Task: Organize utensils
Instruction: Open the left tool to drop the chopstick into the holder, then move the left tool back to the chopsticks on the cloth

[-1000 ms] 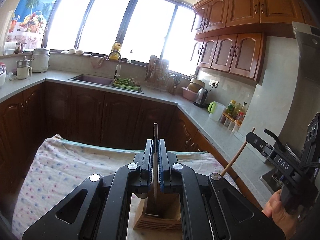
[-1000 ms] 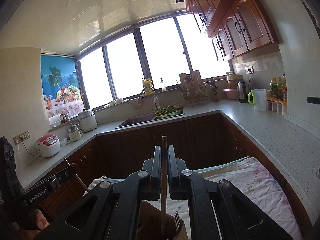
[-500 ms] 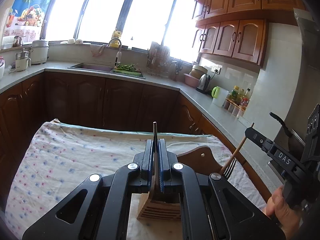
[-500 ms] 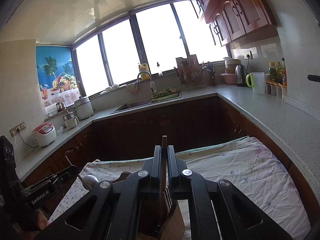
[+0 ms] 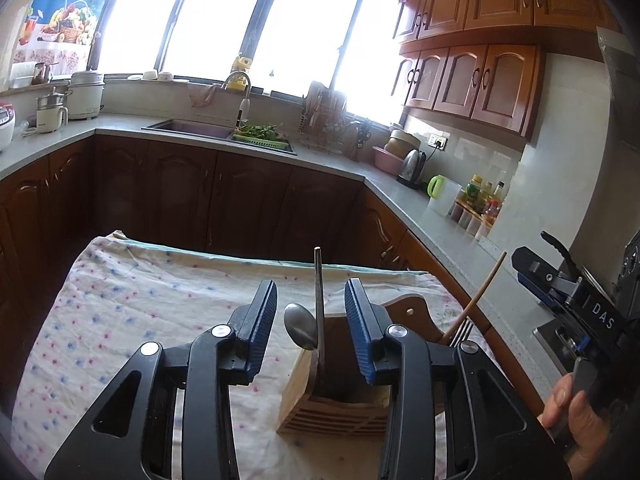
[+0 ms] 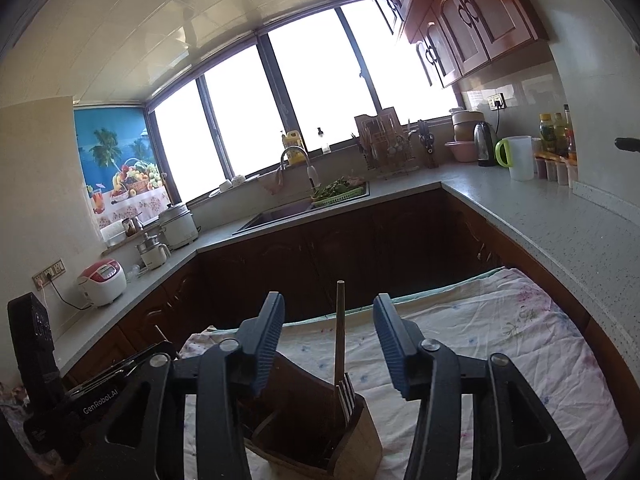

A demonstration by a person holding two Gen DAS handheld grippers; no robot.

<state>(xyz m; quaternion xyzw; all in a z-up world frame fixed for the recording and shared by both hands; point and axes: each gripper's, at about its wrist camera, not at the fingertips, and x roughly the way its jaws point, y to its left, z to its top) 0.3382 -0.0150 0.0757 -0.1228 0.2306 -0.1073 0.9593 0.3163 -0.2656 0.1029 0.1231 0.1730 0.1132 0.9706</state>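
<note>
Kitchen, floral cloth [image 5: 132, 308] over table, slatted wooden utensil holder [image 5: 336, 408] on it. Both jaw pairs have just been opening. Left gripper [image 5: 311, 320] now parted around upright steel-handled utensil [image 5: 319, 292], pads clear; right gripper [image 6: 329, 340] likewise around wooden-handled fork [image 6: 341, 344]. Both stand in holder: drop-off looks done.

The wooden holder's [image 5: 336, 408] right side hides behind the left gripper's [image 5: 316, 332] finger; its base runs off the right-wrist picture's bottom edge. The hand [image 5: 576, 416] at lower right is cut off.
</note>
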